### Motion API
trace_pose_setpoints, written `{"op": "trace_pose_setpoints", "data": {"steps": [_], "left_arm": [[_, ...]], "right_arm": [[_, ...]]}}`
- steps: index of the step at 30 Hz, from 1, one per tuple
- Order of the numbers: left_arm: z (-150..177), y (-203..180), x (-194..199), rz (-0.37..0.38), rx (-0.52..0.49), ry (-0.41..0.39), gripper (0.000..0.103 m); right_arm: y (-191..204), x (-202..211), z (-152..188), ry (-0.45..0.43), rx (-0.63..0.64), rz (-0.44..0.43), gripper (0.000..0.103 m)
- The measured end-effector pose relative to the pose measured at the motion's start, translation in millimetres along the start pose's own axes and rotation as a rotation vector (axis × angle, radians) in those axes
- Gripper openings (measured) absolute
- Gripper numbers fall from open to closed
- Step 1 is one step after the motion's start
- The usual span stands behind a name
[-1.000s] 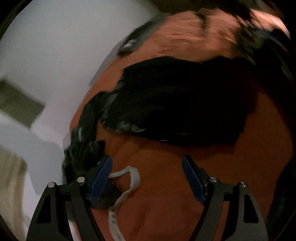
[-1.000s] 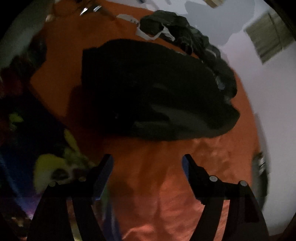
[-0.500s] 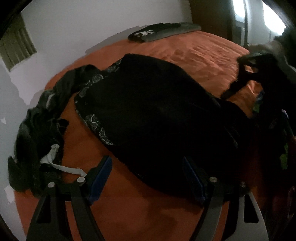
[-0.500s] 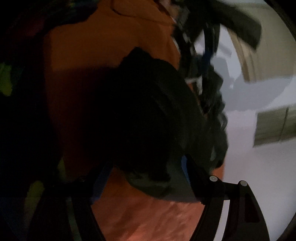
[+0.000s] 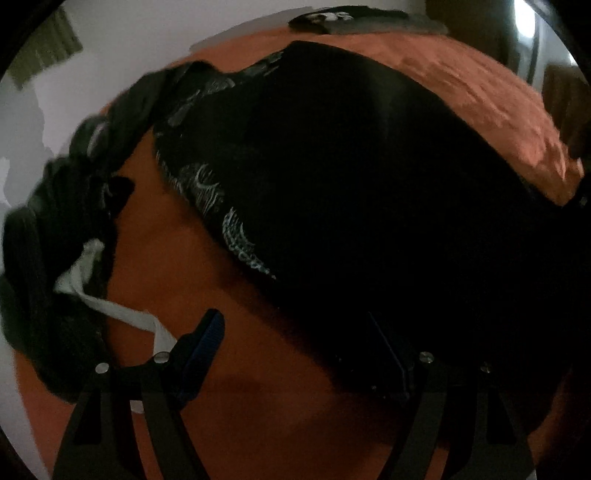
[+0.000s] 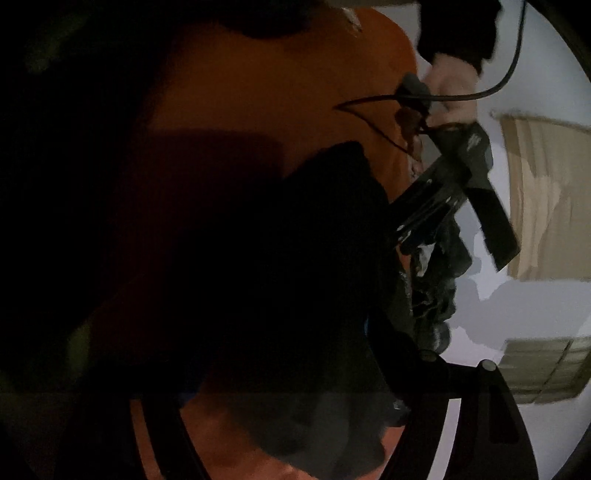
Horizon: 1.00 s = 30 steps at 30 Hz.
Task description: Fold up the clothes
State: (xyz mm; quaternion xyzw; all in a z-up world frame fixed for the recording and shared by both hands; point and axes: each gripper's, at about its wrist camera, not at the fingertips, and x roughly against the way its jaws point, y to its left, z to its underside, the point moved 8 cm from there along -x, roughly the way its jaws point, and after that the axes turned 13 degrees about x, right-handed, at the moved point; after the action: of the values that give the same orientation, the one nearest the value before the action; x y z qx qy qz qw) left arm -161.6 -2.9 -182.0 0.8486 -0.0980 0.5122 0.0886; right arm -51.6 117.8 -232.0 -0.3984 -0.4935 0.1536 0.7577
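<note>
Lying across the middle of the orange bedspread (image 5: 207, 369) is a black garment (image 5: 369, 192), its near-left hem trimmed with a pale paisley-like print; no brand mark or readable writing shows on it. The left gripper (image 5: 295, 354) hangs over the garment's near edge with its fingers wide apart: the blue-padded left finger (image 5: 207, 339) stands over bare bedspread, while the right one is dark against the cloth, probably just over the hem, though the dim view does not settle whether it touches. Left of the garment, along the bed's edge by the white wall (image 5: 110, 55), lies a heap of dark clothes (image 5: 55, 258) with a white strap (image 5: 122, 310) trailing toward the gripper. A folded dark item (image 5: 362, 22) sits at the far edge of the bed. Open bedspread remains below the garment's near edge and beyond its far right side.

In the right wrist view, the right gripper (image 6: 280, 369) is opening, with a corner of the black garment between its fingers; no pressing is visible. A hand (image 6: 450, 92) carries the left gripper beyond, a black cable (image 6: 509, 77) looping from it.
</note>
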Motion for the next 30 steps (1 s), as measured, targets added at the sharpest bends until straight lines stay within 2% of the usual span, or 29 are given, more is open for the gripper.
{"op": "trace_pose_setpoints", "data": {"steps": [5,6,7,8,10,12,16,18,21,26,28,30], "left_arm": [[-4.3,11.7,2.8,0.100,0.082,-0.020,0.079],[-7.0,16.1,4.5,0.114,0.107,-0.026,0.079],[-10.1,20.8,6.3,0.126,0.133,-0.032,0.079],[-14.1,24.8,8.8,0.139,0.156,-0.040,0.079],[-22.6,33.3,18.7,0.153,0.191,-0.068,0.079],[-30.6,40.7,30.6,0.167,0.213,-0.106,0.079],[-35.8,39.4,59.1,0.152,0.147,-0.184,0.079],[-35.3,34.6,72.0,0.156,0.103,-0.206,0.079],[-34.6,27.8,92.6,0.166,0.049,-0.238,0.079],[-42.0,29.1,122.0,0.152,0.020,-0.295,0.079],[-46.3,39.9,122.1,0.136,0.061,-0.301,0.079],[-48.7,52.8,118.1,0.122,0.116,-0.298,0.079]], "right_arm": [[-1.2,-0.6,-12.5,-0.023,0.038,0.090,0.078],[0.9,3.4,-15.7,-0.028,0.067,0.122,0.074],[0.5,6.0,-17.5,-0.027,0.055,0.111,0.053],[-0.9,7.9,-18.7,-0.023,0.026,0.084,0.041],[-12.4,15.8,-17.5,-0.018,-0.056,0.034,0.028],[-30.4,26.9,-15.0,-0.009,-0.166,-0.019,0.022],[-73.8,59.8,-1.9,0.000,-0.419,-0.101,0.019],[-85.6,72.5,0.1,-0.012,-0.487,-0.126,0.019],[-104.2,106.5,-15.3,-0.056,-0.581,-0.171,0.018],[-155.5,116.0,11.8,-0.201,-1.061,-0.337,0.018],[-172.2,98.8,70.8,-0.246,-1.364,-0.364,0.018],[-183.9,67.3,143.1,-0.256,-1.609,-0.340,0.018]]}}
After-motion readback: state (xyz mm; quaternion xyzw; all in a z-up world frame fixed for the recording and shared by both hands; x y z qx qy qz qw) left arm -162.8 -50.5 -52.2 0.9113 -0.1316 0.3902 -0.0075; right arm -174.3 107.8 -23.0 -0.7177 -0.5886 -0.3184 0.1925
